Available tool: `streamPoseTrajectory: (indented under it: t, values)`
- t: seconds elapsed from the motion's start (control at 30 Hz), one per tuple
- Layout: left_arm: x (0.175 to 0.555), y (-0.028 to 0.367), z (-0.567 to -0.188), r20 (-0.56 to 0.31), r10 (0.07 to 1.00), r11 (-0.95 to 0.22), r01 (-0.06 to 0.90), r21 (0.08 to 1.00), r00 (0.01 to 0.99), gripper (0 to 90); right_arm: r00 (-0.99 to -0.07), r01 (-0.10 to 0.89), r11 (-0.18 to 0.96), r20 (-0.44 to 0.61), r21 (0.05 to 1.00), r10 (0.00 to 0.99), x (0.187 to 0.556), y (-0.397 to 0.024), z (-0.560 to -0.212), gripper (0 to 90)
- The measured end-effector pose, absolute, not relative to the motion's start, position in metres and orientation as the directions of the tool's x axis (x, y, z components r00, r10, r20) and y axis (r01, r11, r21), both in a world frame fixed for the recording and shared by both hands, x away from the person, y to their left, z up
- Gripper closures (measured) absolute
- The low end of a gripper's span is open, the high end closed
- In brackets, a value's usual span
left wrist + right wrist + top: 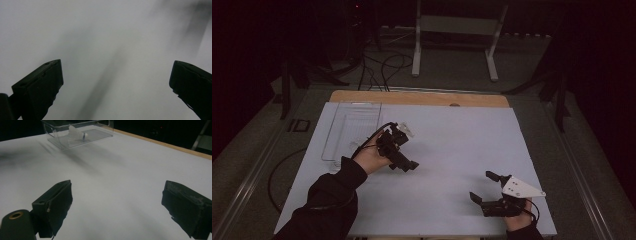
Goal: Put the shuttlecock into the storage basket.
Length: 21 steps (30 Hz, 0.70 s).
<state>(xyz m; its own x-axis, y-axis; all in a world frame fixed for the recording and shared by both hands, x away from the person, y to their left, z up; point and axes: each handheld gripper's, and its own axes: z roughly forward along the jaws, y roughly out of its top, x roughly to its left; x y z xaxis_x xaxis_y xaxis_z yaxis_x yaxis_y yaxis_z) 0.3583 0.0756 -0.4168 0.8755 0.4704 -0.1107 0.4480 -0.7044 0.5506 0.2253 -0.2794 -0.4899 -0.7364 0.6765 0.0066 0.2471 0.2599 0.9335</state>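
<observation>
On the smooth white table sheet [452, 145], both matte black two-jaw grippers, left [403, 162] and right [484, 189], gape empty. A feathered white shuttlecock [76, 134], seemingly blue-banded, lies inside the clear plastic rectangular tray [100, 132].

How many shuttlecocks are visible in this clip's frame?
1. A white shuttlecock lies inside the clear plastic tray at the table's far left; the tray's glare in the high view could hide others.

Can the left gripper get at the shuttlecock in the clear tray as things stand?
Probably yes: the left gripper is open beside the clear tray, whose top looks open, with nothing between it and the shuttlecock.
</observation>
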Motion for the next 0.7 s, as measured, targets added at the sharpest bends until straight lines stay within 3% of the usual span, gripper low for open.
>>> streamPoseTrajectory:
  t: [0.7]
  values:
    - [0.331, 0.087, -0.441, -0.156, 0.401, -0.706, 0.414, 0.574, 0.902, 0.0, -0.736, 0.248, 0.262, 0.005, 0.933, 0.677, 0.225, -0.279, -0.490, 9.5]
